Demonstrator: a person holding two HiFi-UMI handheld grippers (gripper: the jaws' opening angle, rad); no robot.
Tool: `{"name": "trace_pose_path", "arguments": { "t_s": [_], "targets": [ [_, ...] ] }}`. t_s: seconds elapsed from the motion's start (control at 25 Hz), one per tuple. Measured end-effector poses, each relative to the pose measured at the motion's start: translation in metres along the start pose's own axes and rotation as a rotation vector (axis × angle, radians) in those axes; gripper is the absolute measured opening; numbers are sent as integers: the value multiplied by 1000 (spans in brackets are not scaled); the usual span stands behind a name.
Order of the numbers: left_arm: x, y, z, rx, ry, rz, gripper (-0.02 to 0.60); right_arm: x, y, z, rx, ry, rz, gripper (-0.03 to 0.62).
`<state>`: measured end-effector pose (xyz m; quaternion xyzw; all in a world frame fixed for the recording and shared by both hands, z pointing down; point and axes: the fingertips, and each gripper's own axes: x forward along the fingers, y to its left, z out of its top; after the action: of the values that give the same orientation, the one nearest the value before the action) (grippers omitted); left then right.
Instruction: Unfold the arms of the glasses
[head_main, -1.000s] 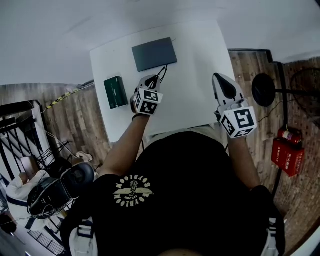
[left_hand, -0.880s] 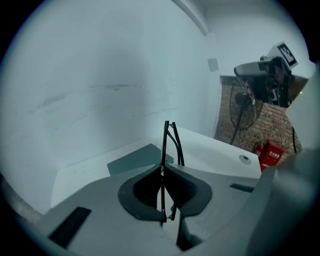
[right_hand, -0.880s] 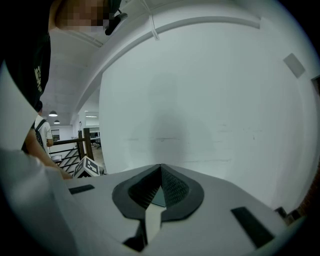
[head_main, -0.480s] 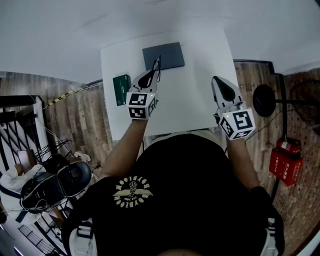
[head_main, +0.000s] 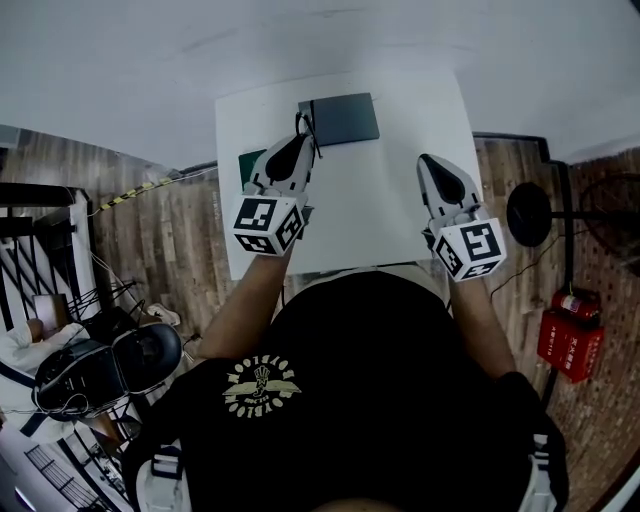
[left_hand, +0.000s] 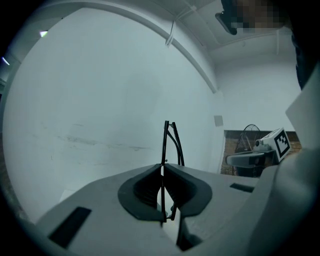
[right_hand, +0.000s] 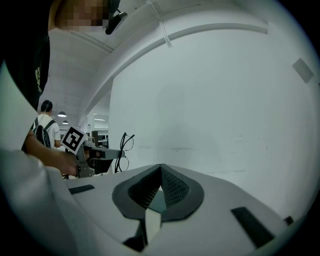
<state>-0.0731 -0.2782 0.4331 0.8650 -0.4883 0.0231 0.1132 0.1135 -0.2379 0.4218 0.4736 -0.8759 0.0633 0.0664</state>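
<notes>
Glasses (left_hand: 170, 142) pinched in left tongs (left_hand: 162, 167), lower part hidden inside them; right tongs (right_hand: 160, 166) pressed together, empty.

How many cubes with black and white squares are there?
2. One cube sits on the left gripper, which holds the glasses; the other sits on the right gripper. None looks hidden.

I see the case (head_main: 345, 118) at the table's (head_main: 385, 205) far edge; box (head_main: 250, 160) left of it; glasses (head_main: 303, 126) over its left end.
</notes>
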Motion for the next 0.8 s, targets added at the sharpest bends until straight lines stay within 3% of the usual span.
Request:
{"name": "trace_pose_path", "arguments": {
  "t_s": [0.16,0.48,0.68,0.8],
  "targets": [
    [-20,-8,25,12,-57,-43,23,8,25,15,5,-21,42,0],
    [-54,-16,33,42,-73,-66,21,20,105,45,-38,-66,224,0],
    [-73,-22,46,35,-105,-86,22,27,155,33,-59,-10,355,0],
    [-82,-26,52,10,-119,-108,22,29,173,23,-89,34,386,22]
  ]
}}
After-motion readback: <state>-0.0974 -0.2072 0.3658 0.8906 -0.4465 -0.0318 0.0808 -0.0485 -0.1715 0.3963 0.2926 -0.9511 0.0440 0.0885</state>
